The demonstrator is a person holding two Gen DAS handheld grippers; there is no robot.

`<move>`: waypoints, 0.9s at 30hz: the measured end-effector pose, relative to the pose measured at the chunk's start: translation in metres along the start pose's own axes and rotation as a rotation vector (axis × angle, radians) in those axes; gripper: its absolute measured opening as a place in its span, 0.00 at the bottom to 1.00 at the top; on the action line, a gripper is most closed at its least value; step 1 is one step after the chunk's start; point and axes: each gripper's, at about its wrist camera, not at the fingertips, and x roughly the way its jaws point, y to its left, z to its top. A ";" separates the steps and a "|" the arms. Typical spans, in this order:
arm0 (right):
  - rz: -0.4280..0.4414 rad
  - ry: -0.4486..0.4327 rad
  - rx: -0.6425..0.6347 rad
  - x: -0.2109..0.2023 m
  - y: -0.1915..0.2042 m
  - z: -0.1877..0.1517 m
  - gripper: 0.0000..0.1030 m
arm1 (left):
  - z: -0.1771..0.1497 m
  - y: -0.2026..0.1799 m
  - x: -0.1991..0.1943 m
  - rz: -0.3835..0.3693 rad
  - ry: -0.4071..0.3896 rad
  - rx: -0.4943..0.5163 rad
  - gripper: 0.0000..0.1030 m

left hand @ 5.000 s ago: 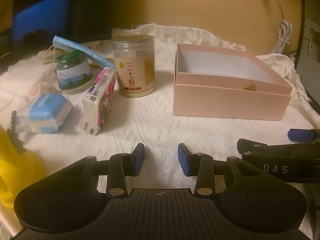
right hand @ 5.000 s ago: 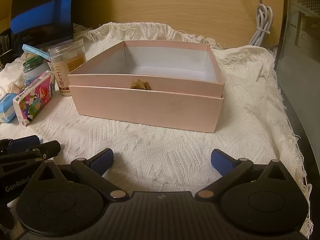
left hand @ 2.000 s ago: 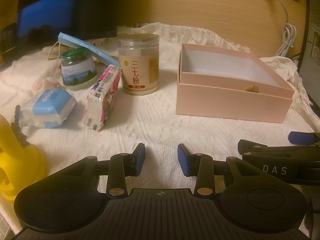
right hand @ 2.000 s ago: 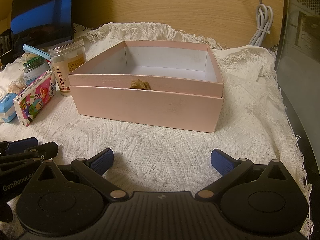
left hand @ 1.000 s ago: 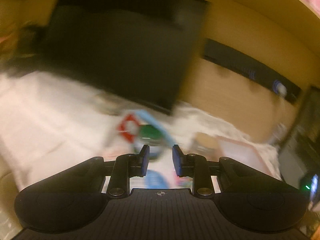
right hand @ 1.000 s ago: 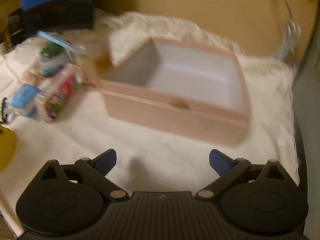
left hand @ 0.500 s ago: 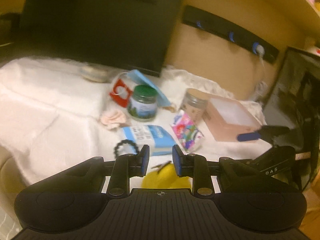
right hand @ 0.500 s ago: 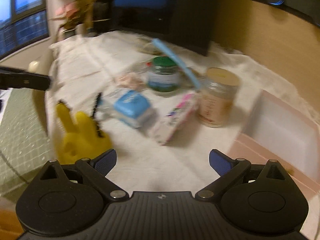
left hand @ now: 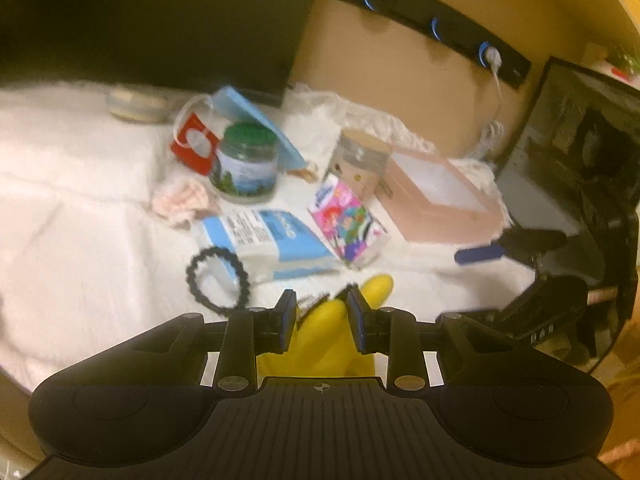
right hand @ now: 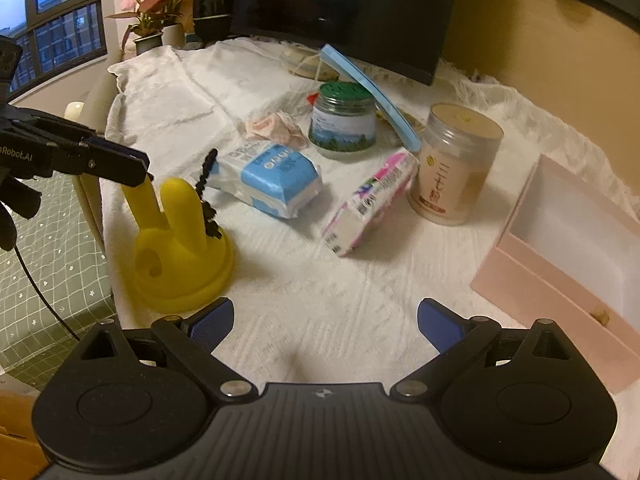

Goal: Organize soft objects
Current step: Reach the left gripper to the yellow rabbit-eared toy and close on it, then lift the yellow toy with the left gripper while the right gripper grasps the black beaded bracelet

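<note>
A yellow two-pronged holder (right hand: 176, 248) stands at the table's near left corner with a black scrunchie (right hand: 206, 200) on one prong. My left gripper (left hand: 322, 320) is narrowly open astride one yellow prong (left hand: 324, 328); it also shows in the right wrist view (right hand: 136, 168). A blue tissue pack (right hand: 272, 178), a pink tissue pack (right hand: 372, 200) and a pink cloth (right hand: 274, 128) lie on the white cloth. My right gripper (right hand: 326, 322) is wide open and empty above the cloth. The open pink box (right hand: 568, 256) sits at the right.
A green-lidded jar (right hand: 344, 120), a tan-lidded jar (right hand: 456, 164) and a leaning blue lid (right hand: 372, 92) stand behind the packs. A dark monitor (right hand: 340, 12) is at the back. A red packet (left hand: 194, 148) lies behind the green jar. A computer case (left hand: 580, 160) stands at the right.
Both grippers swung left and up from the pink box toward the left end of the table. My left gripper narrowed and now sits at the yellow holder's prong.
</note>
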 end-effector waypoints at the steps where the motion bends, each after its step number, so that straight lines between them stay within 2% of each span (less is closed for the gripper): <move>1: -0.001 0.002 0.002 0.000 -0.001 0.000 0.96 | -0.001 -0.002 0.003 -0.001 0.011 0.014 0.30; 7: -0.009 0.012 0.014 0.004 -0.005 -0.003 0.96 | -0.006 -0.001 0.022 0.002 0.048 0.027 0.31; 10: -0.013 0.012 0.018 0.004 -0.005 -0.002 0.95 | -0.008 0.001 0.032 -0.008 0.036 0.004 0.31; 13: -0.023 0.003 0.018 0.004 -0.005 0.000 0.94 | -0.013 0.005 0.038 -0.035 0.036 -0.091 0.31; 16: -0.037 -0.015 0.024 0.002 -0.006 0.005 0.89 | -0.024 0.009 0.033 -0.017 -0.026 -0.202 0.28; 19: -0.050 -0.035 0.032 0.002 -0.008 0.013 0.76 | -0.029 0.007 0.028 0.018 -0.072 -0.248 0.24; 21: -0.051 -0.046 0.032 0.003 -0.008 0.021 0.58 | -0.028 0.003 0.024 0.037 -0.097 -0.256 0.20; 23: -0.048 -0.061 0.018 0.005 -0.006 0.032 0.52 | -0.024 -0.001 0.017 0.071 -0.122 -0.247 0.17; 26: -0.033 -0.089 -0.023 0.014 0.004 0.049 0.50 | -0.016 0.002 0.000 0.078 -0.173 -0.267 0.12; 27: -0.028 -0.093 -0.043 0.019 0.009 0.056 0.46 | -0.013 0.005 -0.008 0.092 -0.192 -0.271 0.12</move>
